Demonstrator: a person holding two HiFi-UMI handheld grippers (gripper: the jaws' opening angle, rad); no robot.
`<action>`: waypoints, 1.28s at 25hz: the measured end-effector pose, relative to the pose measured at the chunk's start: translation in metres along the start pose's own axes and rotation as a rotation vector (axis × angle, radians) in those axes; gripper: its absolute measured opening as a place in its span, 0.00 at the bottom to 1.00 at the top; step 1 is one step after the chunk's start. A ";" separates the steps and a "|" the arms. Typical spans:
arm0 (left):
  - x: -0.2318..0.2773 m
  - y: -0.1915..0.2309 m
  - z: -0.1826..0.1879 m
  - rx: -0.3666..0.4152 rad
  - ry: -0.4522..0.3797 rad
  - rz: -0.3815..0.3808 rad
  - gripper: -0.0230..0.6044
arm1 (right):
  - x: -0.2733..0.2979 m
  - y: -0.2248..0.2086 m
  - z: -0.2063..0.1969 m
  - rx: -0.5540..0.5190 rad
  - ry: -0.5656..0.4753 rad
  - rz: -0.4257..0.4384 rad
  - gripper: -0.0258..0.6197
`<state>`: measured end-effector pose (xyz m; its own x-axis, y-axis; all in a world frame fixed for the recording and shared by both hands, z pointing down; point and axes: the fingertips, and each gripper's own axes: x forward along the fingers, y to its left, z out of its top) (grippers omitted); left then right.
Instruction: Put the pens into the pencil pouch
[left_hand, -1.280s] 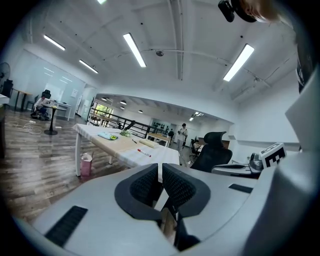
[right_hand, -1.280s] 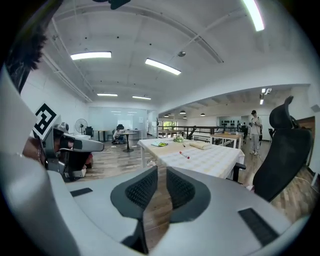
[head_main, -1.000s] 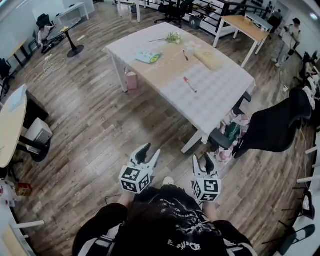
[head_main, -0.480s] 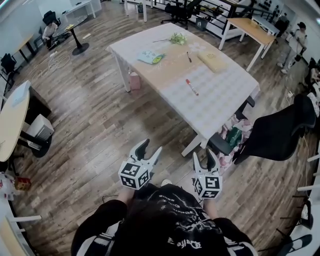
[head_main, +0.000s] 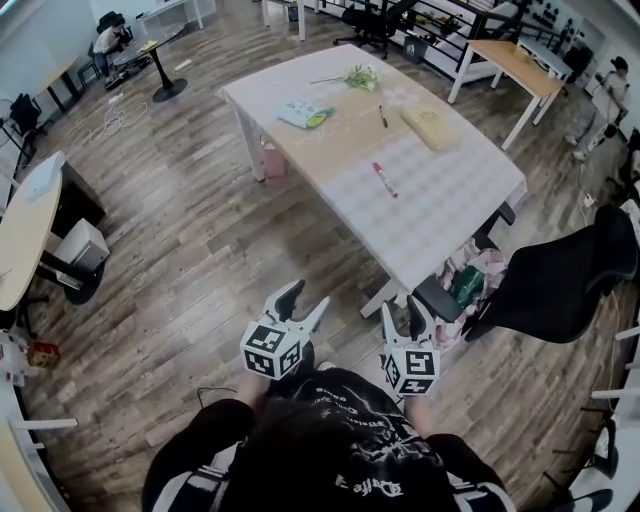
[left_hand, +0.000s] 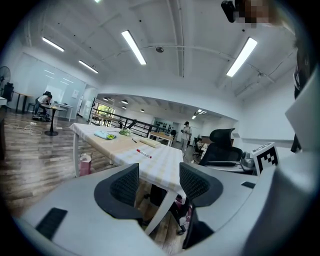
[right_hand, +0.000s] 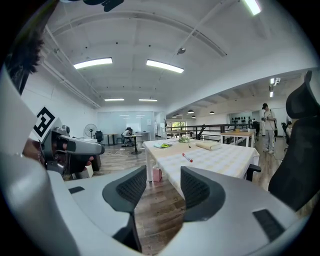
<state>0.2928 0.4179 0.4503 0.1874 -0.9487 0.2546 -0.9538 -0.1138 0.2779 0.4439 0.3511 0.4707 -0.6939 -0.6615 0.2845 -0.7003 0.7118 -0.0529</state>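
Observation:
A red pen (head_main: 384, 180) lies mid-table on the white checked table (head_main: 450, 210). Farther back lie a black pen (head_main: 382, 116) and a tan pencil pouch (head_main: 431, 127). Both grippers hang over the wooden floor, well short of the table. My left gripper (head_main: 303, 300) is open and empty, and its jaws have just been opening. My right gripper (head_main: 402, 312) is also open and empty after opening a little. In the left gripper view, the red pen (left_hand: 143, 153) and pouch (left_hand: 150, 143) show far beyond the left gripper (left_hand: 159, 182). The right gripper (right_hand: 163, 187) frames floor, with the red pen (right_hand: 187, 158) far ahead.
A black office chair (head_main: 560, 265) stands right of the table's near corner, with bags (head_main: 465, 280) at its foot. A pink bag (head_main: 262, 160) sits by the far table leg. A green-blue item (head_main: 305, 114) and a green sprig (head_main: 360, 77) lie on the table. A curved desk (head_main: 25, 240) stands left.
Both grippers and I have moved forward across the floor toward the table, which now sits closer in the head view. The left jaws stand a little wider.

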 end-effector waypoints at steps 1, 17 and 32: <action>0.002 0.002 -0.001 -0.002 0.006 -0.003 0.44 | 0.004 0.000 0.000 0.003 0.002 0.000 0.36; 0.106 0.128 0.052 -0.029 0.019 -0.063 0.44 | 0.139 -0.015 0.026 0.043 0.038 -0.101 0.37; 0.182 0.266 0.113 -0.003 0.048 -0.155 0.44 | 0.282 0.001 0.063 0.056 0.064 -0.216 0.37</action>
<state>0.0464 0.1815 0.4662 0.3430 -0.9047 0.2527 -0.9120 -0.2562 0.3204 0.2367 0.1507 0.4909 -0.5160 -0.7796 0.3548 -0.8409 0.5399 -0.0368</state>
